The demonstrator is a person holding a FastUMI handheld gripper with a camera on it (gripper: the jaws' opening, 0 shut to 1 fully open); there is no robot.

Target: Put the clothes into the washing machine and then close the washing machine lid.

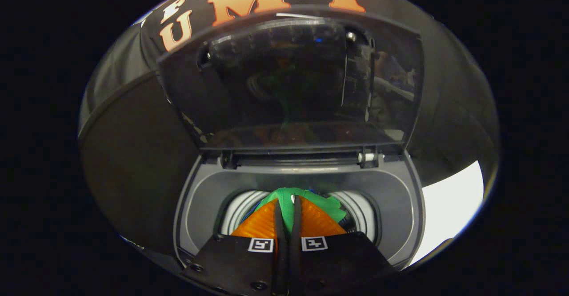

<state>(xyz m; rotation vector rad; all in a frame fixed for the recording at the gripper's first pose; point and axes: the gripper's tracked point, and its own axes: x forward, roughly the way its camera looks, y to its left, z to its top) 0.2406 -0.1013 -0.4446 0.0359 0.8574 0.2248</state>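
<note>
Looking down into a grey plastic top-loading washing machine (400, 198) in the lower middle of the frame. Its dark, see-through hinged lid (293, 78) stands raised, filling the upper middle and reflecting dim shapes. Below the hinge, the round ribbed drum opening (242, 207) sits in the centre. At the bottom centre, the tool (288, 207) points down into the drum, its two fingers nearly together with only a thin gap. A green piece of clothing (329, 202) is pinched in that narrow gap and bunches around the fingertips, hanging in the drum mouth. A pale surface (449, 207) shows at lower right, beside the machine.
</note>
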